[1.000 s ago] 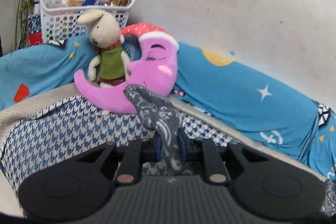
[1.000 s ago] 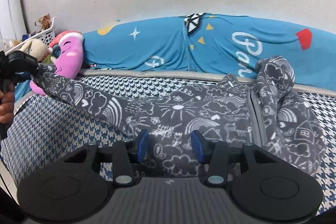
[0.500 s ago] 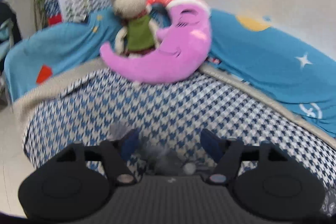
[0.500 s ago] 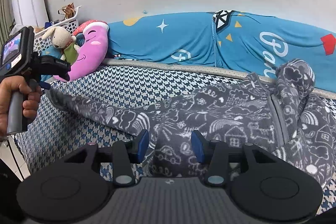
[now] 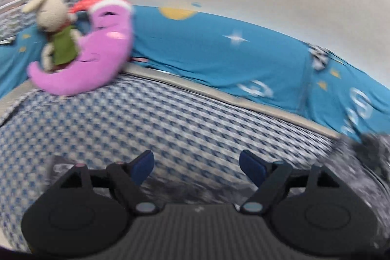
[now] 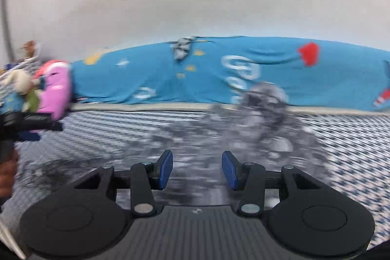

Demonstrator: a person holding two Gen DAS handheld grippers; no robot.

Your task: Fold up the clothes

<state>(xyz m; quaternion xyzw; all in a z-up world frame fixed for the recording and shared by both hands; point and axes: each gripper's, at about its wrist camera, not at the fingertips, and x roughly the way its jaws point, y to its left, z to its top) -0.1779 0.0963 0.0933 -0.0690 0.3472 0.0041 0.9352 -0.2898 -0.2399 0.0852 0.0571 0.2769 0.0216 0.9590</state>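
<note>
Lying spread across the blue-and-white houndstooth mattress (image 6: 353, 152), the grey patterned garment (image 6: 260, 128) sits flat along its length, with a bunched lump, perhaps a hood or sleeve, raised at the far end near the blue printed bedding (image 6: 268, 70). Both views are smeared by motion, so its outline is hard to read. The right gripper (image 6: 197, 168) hovers low over the garment's near edge with its blue pads well apart and nothing between them, likely positioned to take a new hold. The left gripper (image 5: 196, 166) is also spread wide and empty, pointing over bare mattress; grey fabric shows just under it and at the right edge of its view (image 5: 365, 162). In the right wrist view, the left gripper appears at far left, held in a hand (image 6: 6, 174) beside the pink moon plush (image 6: 57, 91) and stuffed rabbit (image 5: 52, 23), which are kept at the mattress corner, clear of the folding area. The garment looks laid out for folding, not yet folded.
</note>
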